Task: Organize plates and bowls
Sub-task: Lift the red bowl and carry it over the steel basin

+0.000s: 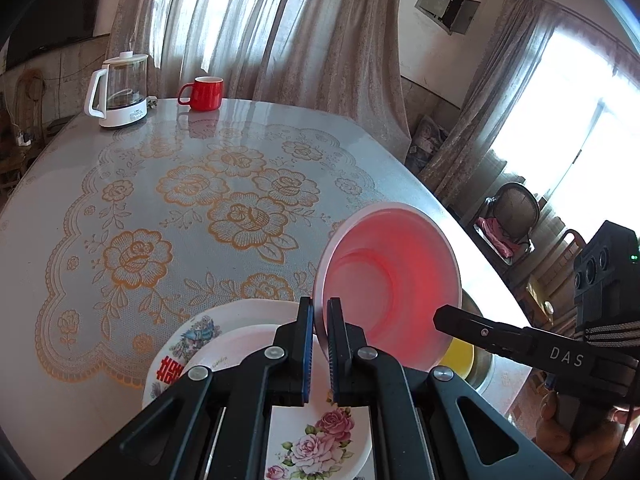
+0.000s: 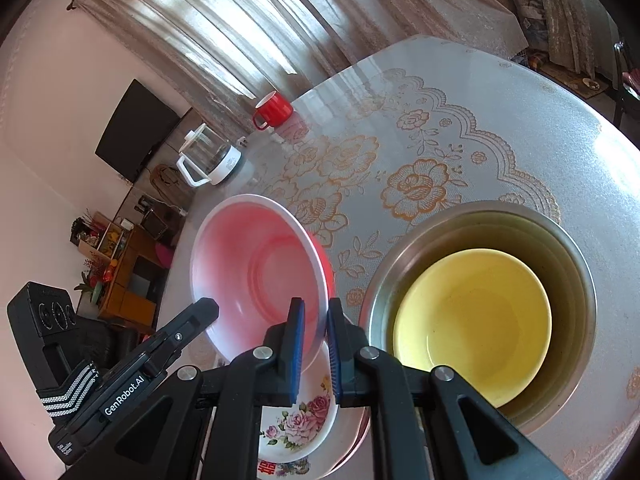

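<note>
1. The left gripper (image 1: 320, 354) and the right gripper (image 2: 316, 354) both point forward and slant down at the table (image 1: 200, 152).
2. Part of a hand (image 1: 576, 444) shows low at the right edge of the left view, around the handle of the right tool.
3. Both grippers hold one pink bowl (image 1: 390, 276) between them, up in the air above the table's near edge.
4. The bowl is tipped up on its side. In the left view its open mouth faces the camera and leans left. In the right view the mouth (image 2: 260, 268) also faces the camera, and its red outside shows on the right.
5. The left tongs are almost closed. Their blue pads pinch the bowl's thin rim at the lower left.
6. The right tongs are almost closed too. They pinch the rim on the other side of the bowl.
7. Under the bowl, at the near edge of the table, sits a stack of plates (image 1: 320, 436). The top plate has pink roses. A plate (image 1: 180, 344) under it has a blue bird and red letters.
8. Just beside the plates sits a big metal bowl (image 2: 572, 248) with a yellow bowl (image 2: 472, 320) inside it.
9. At the far edge of the table stand a red mug (image 1: 204, 94) and a glass kettle (image 1: 120, 88). They are well apart from the bowls.
</note>
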Available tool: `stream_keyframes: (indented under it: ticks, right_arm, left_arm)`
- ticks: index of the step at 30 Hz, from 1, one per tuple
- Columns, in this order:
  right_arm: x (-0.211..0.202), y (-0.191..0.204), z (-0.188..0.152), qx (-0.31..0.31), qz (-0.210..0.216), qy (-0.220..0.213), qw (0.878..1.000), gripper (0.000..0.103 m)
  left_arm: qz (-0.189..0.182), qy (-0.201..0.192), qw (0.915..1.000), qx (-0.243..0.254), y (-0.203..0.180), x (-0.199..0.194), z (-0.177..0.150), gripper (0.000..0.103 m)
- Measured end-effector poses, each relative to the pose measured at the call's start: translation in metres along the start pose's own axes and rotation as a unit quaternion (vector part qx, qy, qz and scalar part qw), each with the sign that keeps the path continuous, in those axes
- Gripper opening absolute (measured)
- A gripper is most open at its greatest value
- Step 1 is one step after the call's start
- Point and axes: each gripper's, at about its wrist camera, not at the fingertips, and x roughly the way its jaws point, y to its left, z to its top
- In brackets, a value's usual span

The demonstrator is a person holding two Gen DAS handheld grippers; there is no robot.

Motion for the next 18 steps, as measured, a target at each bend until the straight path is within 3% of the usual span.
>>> stream_keyframes:
  ticks: [9,18]
  right_arm:
    - [-0.024,-0.017,-0.028,0.004,-0.007,-0.011,1.0,0.01]
    - [-0.061,-0.024,-0.052,-0.035,-0.047,-0.037,0.998,0.01]
  left_arm:
    - [-0.027,0.012,0.9993,0.022,-0.022,-0.003,-0.022,0.006]
    - [-0.076,0.039,0.9958,0.034,-0.046,-0.001,-0.042,0.006]
